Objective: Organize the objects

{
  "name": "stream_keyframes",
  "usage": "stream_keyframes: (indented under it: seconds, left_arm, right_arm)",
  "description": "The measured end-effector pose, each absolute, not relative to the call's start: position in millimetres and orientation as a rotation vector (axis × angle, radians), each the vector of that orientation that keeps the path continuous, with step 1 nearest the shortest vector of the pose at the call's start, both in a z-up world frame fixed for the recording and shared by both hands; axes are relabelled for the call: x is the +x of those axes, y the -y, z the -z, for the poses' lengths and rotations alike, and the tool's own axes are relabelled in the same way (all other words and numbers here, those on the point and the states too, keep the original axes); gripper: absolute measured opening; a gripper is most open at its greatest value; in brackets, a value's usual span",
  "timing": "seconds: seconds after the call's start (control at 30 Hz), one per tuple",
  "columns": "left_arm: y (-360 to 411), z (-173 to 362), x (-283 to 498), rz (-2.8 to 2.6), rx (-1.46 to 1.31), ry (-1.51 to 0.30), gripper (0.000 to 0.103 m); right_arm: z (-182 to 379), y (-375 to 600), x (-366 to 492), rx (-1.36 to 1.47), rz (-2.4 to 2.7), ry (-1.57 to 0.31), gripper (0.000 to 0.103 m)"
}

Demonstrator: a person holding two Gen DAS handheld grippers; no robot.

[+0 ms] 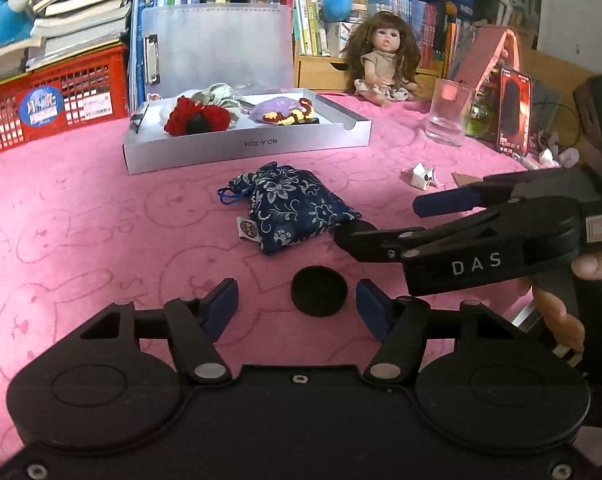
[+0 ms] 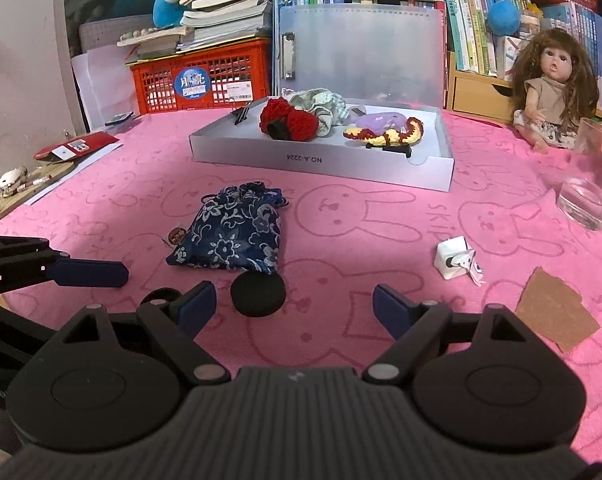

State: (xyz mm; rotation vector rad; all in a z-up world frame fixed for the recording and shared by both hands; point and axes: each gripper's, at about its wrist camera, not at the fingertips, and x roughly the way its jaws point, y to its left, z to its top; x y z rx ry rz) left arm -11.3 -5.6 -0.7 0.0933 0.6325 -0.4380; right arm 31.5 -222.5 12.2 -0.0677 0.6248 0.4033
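Note:
A navy floral drawstring pouch [image 1: 293, 210] [image 2: 231, 232] lies on the pink cloth, with a flat black round disc [image 1: 319, 297] [image 2: 258, 294] just in front of it. Behind them a grey open box [image 1: 245, 148] [image 2: 321, 160] holds a red crochet piece [image 1: 199, 118] [image 2: 289, 122], a scrunchie, a purple item and a yellow-red crochet dragon [image 2: 385, 134]. My left gripper [image 1: 297, 306] [image 2: 121, 284] is open, and the disc shows in its gap with no pad touching it. My right gripper [image 2: 295, 306] [image 1: 393, 220] is open wide near the pouch's corner and holds nothing.
A doll [image 1: 385, 60] [image 2: 551, 92] sits at the back right beside a drinking glass [image 1: 449, 112] [image 2: 591, 176] and a propped phone [image 1: 515, 112]. A small white folded figure [image 2: 457, 260] and a brown card scrap [image 2: 557, 316] lie to the right. A red crate [image 1: 53, 104] and book stacks line the back.

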Motion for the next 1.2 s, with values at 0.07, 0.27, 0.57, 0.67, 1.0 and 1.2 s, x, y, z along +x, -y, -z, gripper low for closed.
stream_keyframes:
  seconds: [0.07,0.27,0.57,0.67,1.0,1.2]
  left_arm:
    - [6.6,1.0,-12.1,0.438,0.096,-0.630,0.061]
    - [6.0,1.6,-12.0,0.429,0.100,-0.624,0.051]
    - [6.9,1.5,-15.5,0.428,0.075,-0.611,0.029]
    - [6.8,1.1,-16.4,0.423,0.067,-0.610,0.029]
    - [-8.0,0.6,-11.0,0.356,0.025,-0.612,0.029]
    - [-13.0,0.5,-7.9,0.335,0.008,-0.618,0.029]
  right_arm:
    - [-11.8,221.4,32.3,-0.067,-0.404,-0.627,0.091]
    - [-10.7,221.9,35.2,-0.058,-0.404,-0.634,0.091]
    - [-10.6,222.1,35.4,-0.058,-0.404,-0.634,0.091]
    - [-10.4,222.1,35.6,-0.058,-0.404,-0.634,0.091]
    - [-9.2,220.6,34.1,-0.074,-0.408,-0.627,0.088]
    - [-8.4,211.6,28.1,-0.131,-0.414,-0.605,0.077]
